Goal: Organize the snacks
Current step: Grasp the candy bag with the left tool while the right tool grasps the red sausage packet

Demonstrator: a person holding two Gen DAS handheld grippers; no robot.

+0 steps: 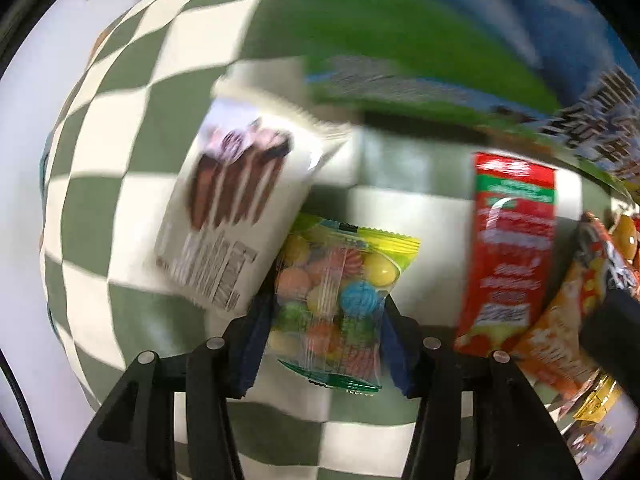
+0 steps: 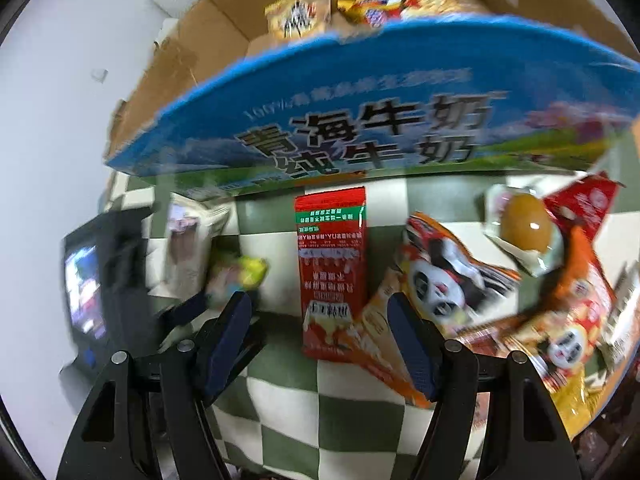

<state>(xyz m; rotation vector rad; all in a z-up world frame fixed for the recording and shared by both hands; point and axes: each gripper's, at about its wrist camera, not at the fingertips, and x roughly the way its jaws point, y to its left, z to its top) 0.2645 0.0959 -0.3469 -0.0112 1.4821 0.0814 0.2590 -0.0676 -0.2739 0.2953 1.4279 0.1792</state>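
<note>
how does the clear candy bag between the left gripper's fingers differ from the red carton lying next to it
The candy bag is a see-through pouch of mixed coloured sweets; the red carton is an opaque printed box. The candy bag sits between the left hand-held gripper pads, partly under a white packet; the red carton is ungripped. Both lie flat on the green-and-white checked cloth.

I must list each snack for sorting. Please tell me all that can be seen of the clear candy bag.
The candy bag is a small clear plastic pouch with yellow-green sealed ends, full of round sweets in many colours. It lies flat on the checkered cloth. A white snack packet overlaps its upper left corner. The left gripper has its jaws closed on the bag's two sides.
</note>
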